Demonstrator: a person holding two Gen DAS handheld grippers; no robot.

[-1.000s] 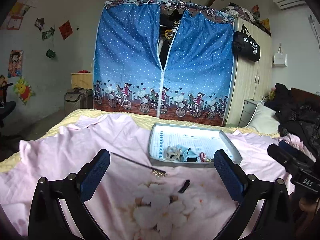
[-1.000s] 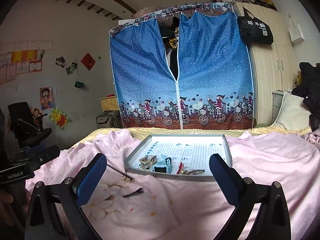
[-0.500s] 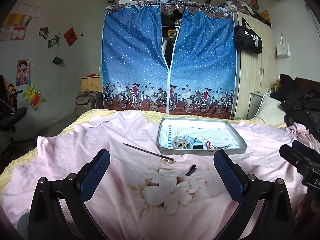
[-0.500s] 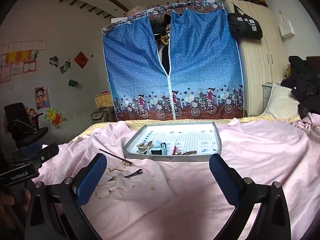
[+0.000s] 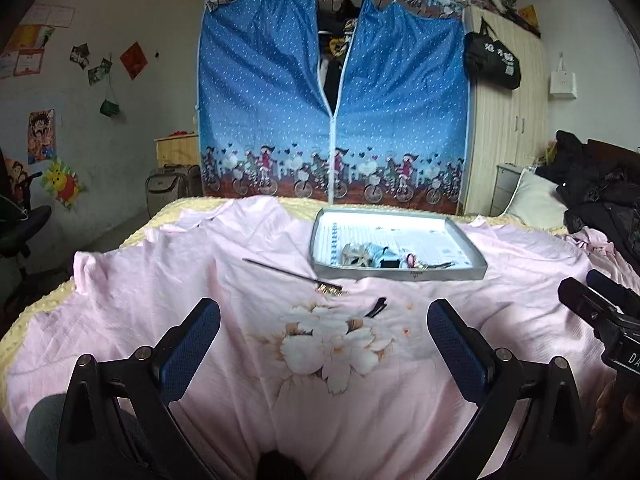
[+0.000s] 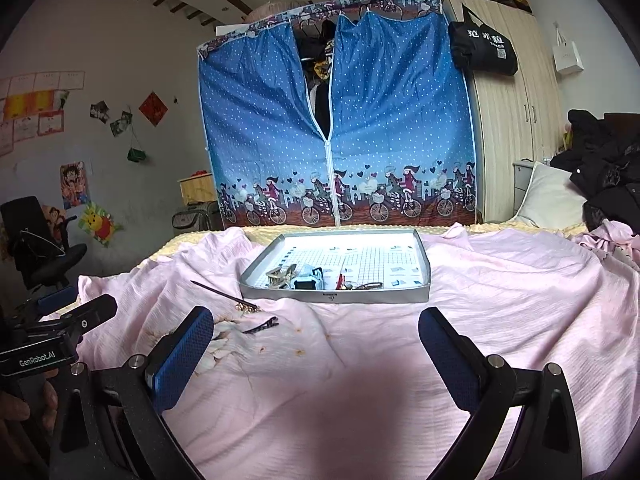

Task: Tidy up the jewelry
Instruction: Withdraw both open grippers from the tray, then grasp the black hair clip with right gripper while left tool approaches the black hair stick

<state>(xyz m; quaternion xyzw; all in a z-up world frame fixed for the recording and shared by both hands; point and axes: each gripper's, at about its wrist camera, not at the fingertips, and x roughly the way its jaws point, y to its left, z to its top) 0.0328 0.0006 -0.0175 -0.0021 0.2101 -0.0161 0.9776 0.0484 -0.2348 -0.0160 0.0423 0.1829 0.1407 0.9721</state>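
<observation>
Still out on the pink sheet [image 5: 520, 280], short of the tray [image 5: 400, 276]: a long hair stick [image 5: 292, 276] with a gold ornament at its near end, and just beside it a small dark clip [image 5: 377, 306]. In the right view, the same pair left of centre, stick [image 6: 224, 293] nearer the tray, clip [image 6: 262, 325] nearer the camera. Already inside the tray, bunched along its near wall: a pale claw clip [image 5: 354, 257], a blue-and-black piece, something red and thin; too small to name closer.

Compared with a second ago, everything smaller and farther off in both views, more sheet in front, the printed flower [image 5: 332, 344] now fully between the left fingers. Both grippers pulled back from the tray, then, not moved toward the loose pieces. Nothing on the sheet shifted meanwhile.

Left gripper [image 5: 324, 340] spread wide, nothing between the blue pads [image 5: 188, 344]. Right gripper [image 6: 316, 348] equally wide and empty, hovering above bare sheet.

Reads as a pause between placements: two pieces left to collect, probably the clip first, being closest to the left gripper. Flat and thin on soft cloth, so likely awkward to pinch without catching fabric.
</observation>
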